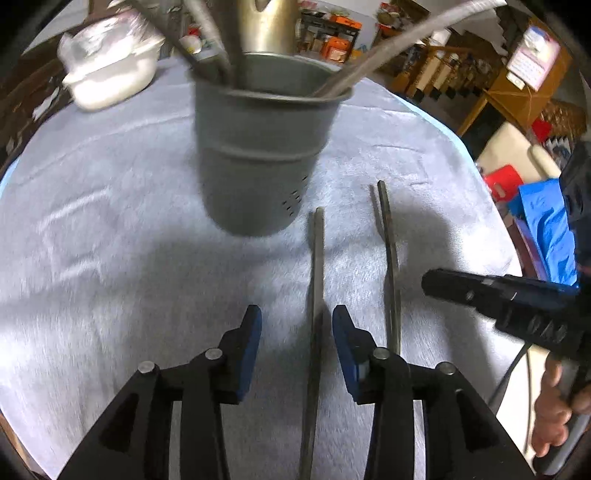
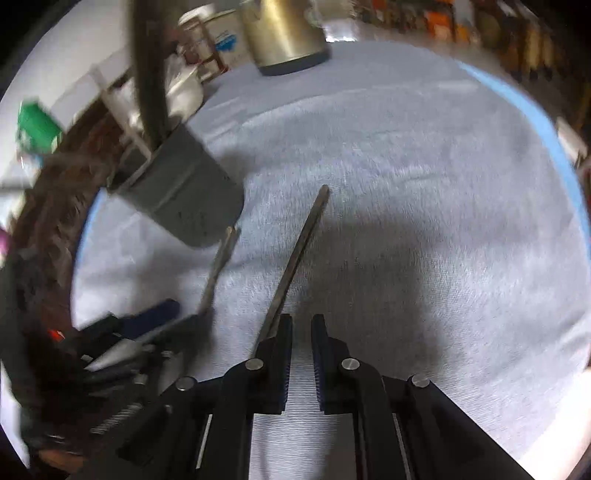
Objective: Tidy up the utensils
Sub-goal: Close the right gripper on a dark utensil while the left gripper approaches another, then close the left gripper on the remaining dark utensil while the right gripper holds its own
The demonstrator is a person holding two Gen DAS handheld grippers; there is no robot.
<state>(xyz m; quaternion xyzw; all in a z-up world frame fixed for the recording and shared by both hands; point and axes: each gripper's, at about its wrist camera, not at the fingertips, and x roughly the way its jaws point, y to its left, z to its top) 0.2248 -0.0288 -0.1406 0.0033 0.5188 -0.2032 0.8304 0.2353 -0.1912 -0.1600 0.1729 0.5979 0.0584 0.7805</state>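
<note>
Cloth [image 1: 110, 229] of pale grey covers the surface, and on it stands a grey metal holder [image 1: 258, 155] with small holes near its base and several long utensil handles [image 1: 207, 40] leaning out of its rim. In front of the holder 2 slim metal utensils lie side by side on the cloth, a little apart. The left utensil [image 1: 316, 295] runs back between the fingers of the left gripper [image 1: 297, 332], whose blue pads stand apart and clear of it on both sides, so nothing is clamped. The right utensil [image 1: 391, 266] lies just beyond that gripper's right finger, its far end showing what looks like 2 thin prongs. The right gripper [image 2: 301, 332] has its pads drawn close, with only a narrow gap between them, and that gap shows bare cloth; seen from its own camera, the right utensil [image 2: 295, 258] passes just outside its left finger, and whether it touches the finger cannot be told. From the left wrist view the right gripper [image 1: 480, 295] hangs low to the right of both utensils, with a hand [image 1: 554, 417] on its grip. A brass-coloured pot [image 2: 284, 33] and a white container [image 1: 107, 70] sit at the far edge.
</note>
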